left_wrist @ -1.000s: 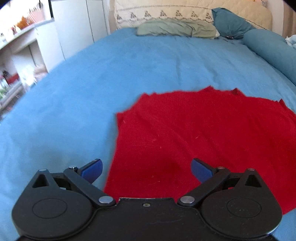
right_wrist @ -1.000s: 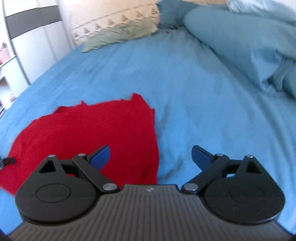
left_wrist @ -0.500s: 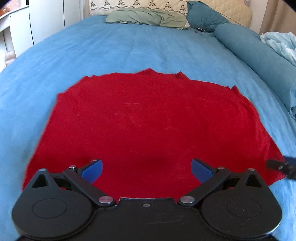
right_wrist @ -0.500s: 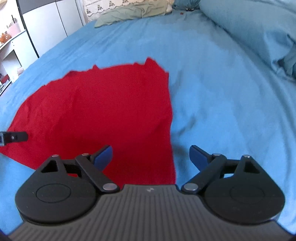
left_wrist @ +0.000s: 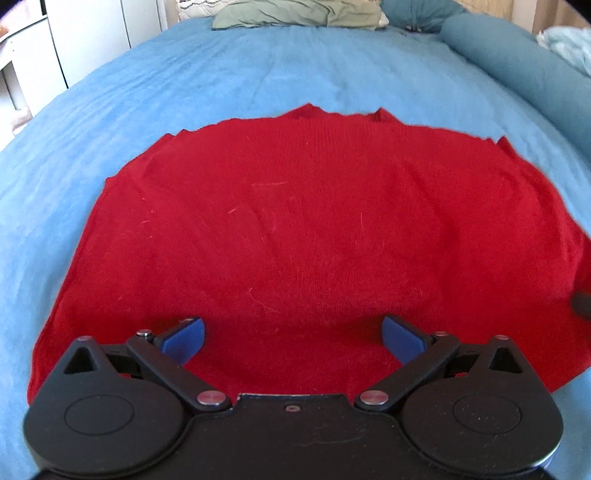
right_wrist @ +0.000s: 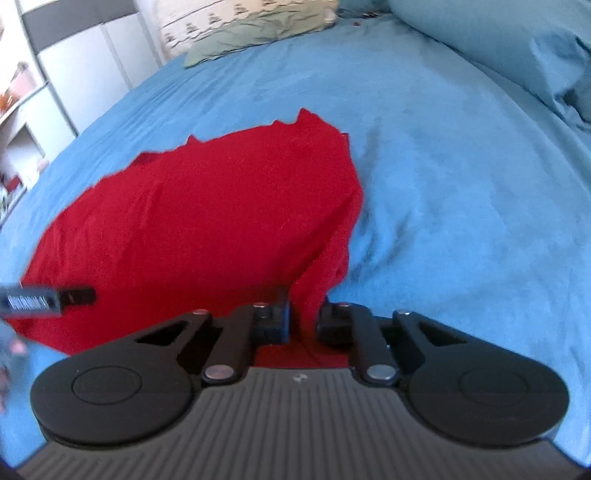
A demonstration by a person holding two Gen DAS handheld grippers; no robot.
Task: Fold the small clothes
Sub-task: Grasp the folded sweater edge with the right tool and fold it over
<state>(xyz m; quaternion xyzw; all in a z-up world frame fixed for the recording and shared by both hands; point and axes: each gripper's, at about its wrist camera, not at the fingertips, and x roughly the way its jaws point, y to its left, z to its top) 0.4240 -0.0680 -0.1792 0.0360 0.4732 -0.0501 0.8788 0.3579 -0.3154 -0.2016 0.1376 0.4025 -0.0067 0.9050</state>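
right wrist view showed the right gripper (right_wrist: 303,325) pinched nearly closed on the near right edge of the red garment (right_wrist: 207,221), a fold of cloth rising between its fingers. the garment lay spread on the blue bedspread (right_wrist: 461,184), mostly flat. left wrist view showed the left gripper (left_wrist: 293,334) spread wide, holding nothing, poised over the garment's (left_wrist: 295,229) near edge. a green pillow (left_wrist: 295,13) lay beyond the garment's far edge.

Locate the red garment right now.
The red garment lies spread on the blue bedspread, directly ahead of the open left gripper. In the right wrist view, its near right corner is pinched in the right gripper.
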